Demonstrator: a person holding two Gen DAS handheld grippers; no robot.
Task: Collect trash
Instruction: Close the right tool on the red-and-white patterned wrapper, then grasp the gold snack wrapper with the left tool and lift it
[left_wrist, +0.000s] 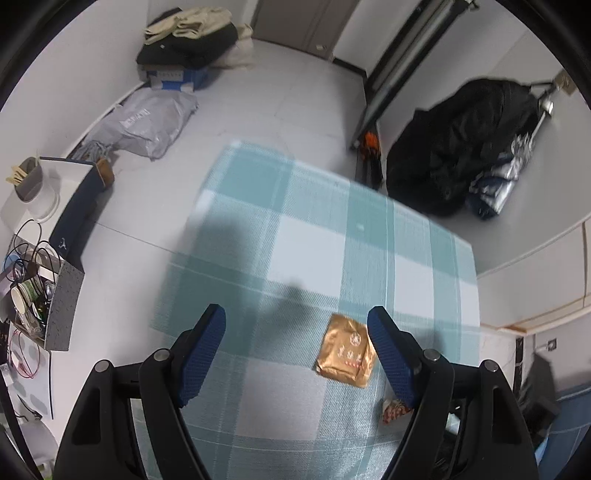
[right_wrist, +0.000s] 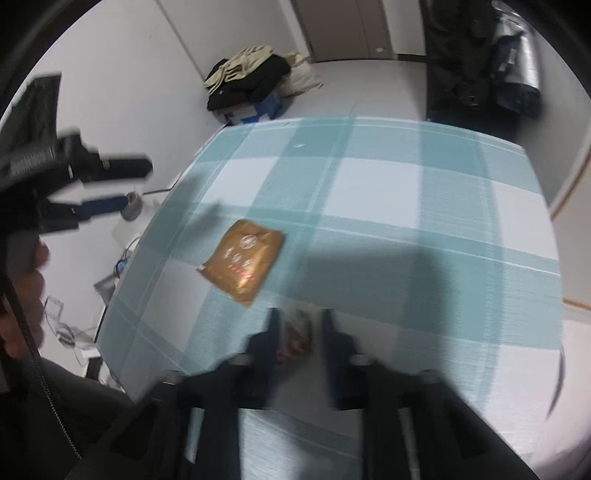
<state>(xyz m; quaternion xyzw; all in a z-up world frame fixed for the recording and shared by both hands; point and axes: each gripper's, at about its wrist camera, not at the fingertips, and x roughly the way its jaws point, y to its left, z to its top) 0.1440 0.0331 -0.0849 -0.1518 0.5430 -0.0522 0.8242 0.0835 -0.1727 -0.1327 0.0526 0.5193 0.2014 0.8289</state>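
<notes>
So the right hand-held gripper (right_wrist: 298, 325) is sitting right over a small crumpled red-and-white wrapper (right_wrist: 297, 332) on the checked surface (right_wrist: 424, 192), with its fingers narrowly apart on either side of it. It's too blurry to tell whether the pads are actually touching it yet, so I wouldn't call it clamped. The gold packet (right_wrist: 242, 266) is lying flat just ahead and to the left of that gripper, its long axis running diagonally from near-left to far-right in the right wrist view. The left hand-held gripper (left_wrist: 295, 325) is hanging with its fingers wide apart and holding nothing. In its own view the packet (left_wrist: 345, 354) is lying just inside its right finger, so I'd say the left one is better placed for the packet while the right deals with the wrapper. Count-wise I'm seeing two bits of trash: one gold packet and one crumpled wrapper (left_wrist: 393, 410), both near the front edge, close beside each other but not touching.
</notes>
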